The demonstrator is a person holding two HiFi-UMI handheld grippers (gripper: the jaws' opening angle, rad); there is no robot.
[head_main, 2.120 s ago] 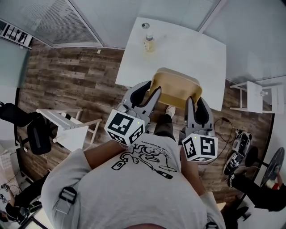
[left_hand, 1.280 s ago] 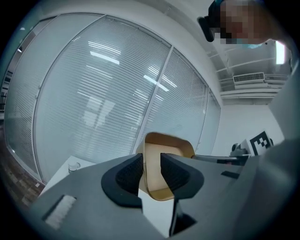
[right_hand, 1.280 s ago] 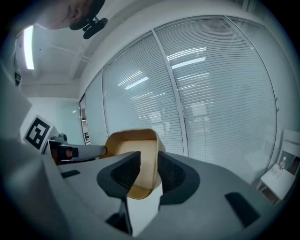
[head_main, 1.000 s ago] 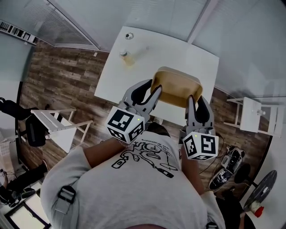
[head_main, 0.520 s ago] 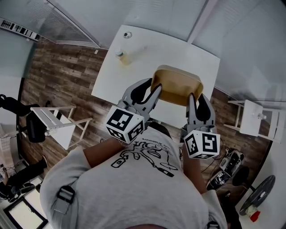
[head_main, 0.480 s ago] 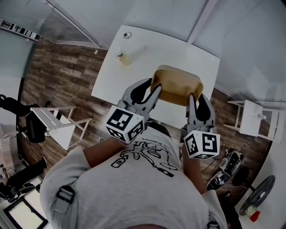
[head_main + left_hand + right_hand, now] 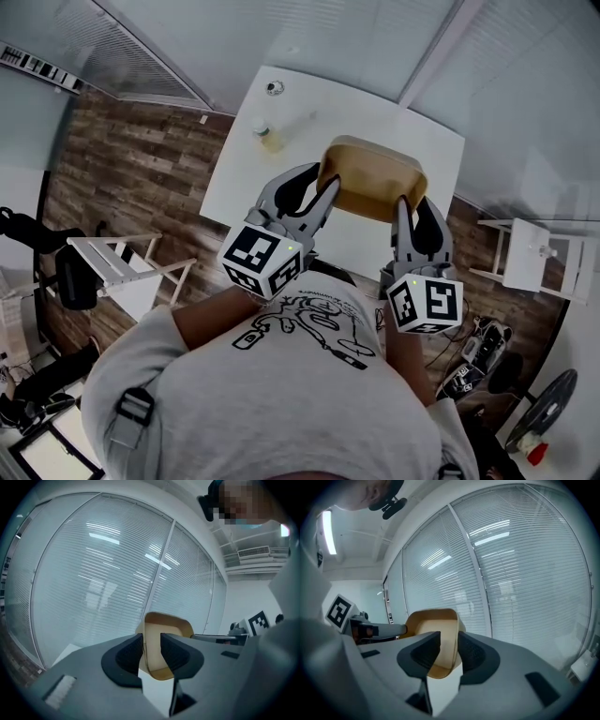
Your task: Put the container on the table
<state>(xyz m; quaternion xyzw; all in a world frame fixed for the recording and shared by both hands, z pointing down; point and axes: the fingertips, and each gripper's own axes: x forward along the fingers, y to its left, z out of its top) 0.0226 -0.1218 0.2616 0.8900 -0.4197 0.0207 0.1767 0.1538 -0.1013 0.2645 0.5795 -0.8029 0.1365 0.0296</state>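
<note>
Container (image 7: 371, 176): tan tub, spans both sets of jaws, one side wall in each.
Left gripper (image 7: 151, 643): jaws narrow, clamped on the tub's left wall; wall sits between the pads, rim reaches past the tips.
Right gripper (image 7: 449, 645): jaws narrow, clamped on the right wall the same way.
Table (image 7: 412, 117): white, beyond and below the jaw tips; tub looks lifted clear of it, hard to confirm from above.
Bottle (image 7: 266, 135): on the table, ahead-left of the left jaws, well apart from the tub.
</note>
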